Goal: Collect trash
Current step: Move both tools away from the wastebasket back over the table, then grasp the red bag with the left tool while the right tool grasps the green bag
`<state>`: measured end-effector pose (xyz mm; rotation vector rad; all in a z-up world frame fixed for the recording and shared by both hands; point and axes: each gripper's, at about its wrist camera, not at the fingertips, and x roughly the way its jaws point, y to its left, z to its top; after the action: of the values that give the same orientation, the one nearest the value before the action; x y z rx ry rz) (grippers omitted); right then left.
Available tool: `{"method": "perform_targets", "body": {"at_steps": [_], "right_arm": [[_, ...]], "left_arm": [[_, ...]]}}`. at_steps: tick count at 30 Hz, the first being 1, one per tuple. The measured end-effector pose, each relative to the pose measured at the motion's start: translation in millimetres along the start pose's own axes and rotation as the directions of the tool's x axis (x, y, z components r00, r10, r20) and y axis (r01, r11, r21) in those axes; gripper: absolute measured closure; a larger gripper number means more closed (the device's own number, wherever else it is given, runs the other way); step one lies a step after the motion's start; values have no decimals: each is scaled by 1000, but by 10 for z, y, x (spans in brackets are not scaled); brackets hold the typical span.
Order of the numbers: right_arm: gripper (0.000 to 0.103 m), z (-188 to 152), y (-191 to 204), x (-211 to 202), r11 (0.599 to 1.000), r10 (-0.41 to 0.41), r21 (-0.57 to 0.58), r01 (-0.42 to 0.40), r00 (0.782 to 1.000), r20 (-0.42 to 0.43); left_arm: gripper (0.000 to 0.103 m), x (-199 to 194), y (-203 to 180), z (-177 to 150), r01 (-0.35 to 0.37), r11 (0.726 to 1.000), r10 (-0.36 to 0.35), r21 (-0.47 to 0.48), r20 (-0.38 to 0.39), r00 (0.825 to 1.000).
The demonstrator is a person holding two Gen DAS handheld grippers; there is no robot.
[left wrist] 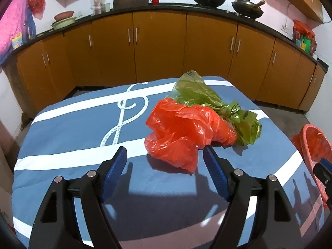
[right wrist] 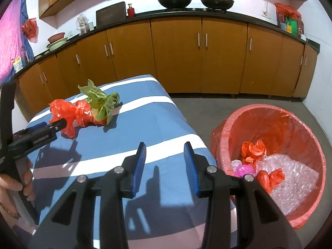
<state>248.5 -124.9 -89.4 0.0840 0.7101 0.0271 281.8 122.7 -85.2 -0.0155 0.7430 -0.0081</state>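
Note:
A crumpled red plastic bag [left wrist: 182, 132] lies on the blue-and-white cloth table [left wrist: 72, 137], with a crumpled green plastic bag [left wrist: 207, 99] touching it behind. My left gripper [left wrist: 165, 153] is open, its blue pads either side of the red bag's near edge. In the right wrist view the left gripper [right wrist: 62, 123] reaches the red bag [right wrist: 81, 114] beside the green bag [right wrist: 101, 101]. My right gripper [right wrist: 165, 148] is open and empty above the table's right edge, next to the red bin [right wrist: 290, 120].
The red bin, lined with a red bag, stands on the floor right of the table [right wrist: 145, 103] and holds red bags, bubble wrap and pink scraps. It also shows in the left wrist view [left wrist: 311, 143]. Orange cabinets [left wrist: 157, 45] run behind the table.

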Motion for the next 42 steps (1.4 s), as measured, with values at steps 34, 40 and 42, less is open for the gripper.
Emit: {"method": "perform_targets", "body": {"at_steps": [34, 40, 42], "right_arm": [[64, 524, 956, 673, 989, 144, -26, -146, 988, -53], [63, 584, 1037, 958, 993, 114, 1, -114, 988, -100], [64, 596, 1016, 1021, 994, 105, 17, -104, 988, -113]], "left_arm": [[96, -608, 1465, -499, -193, 964, 194, -184, -11, 981], [96, -601, 1483, -505, -181, 963, 182, -197, -13, 983], [96, -603, 1462, -504, -179, 965, 180, -191, -11, 984]]}}
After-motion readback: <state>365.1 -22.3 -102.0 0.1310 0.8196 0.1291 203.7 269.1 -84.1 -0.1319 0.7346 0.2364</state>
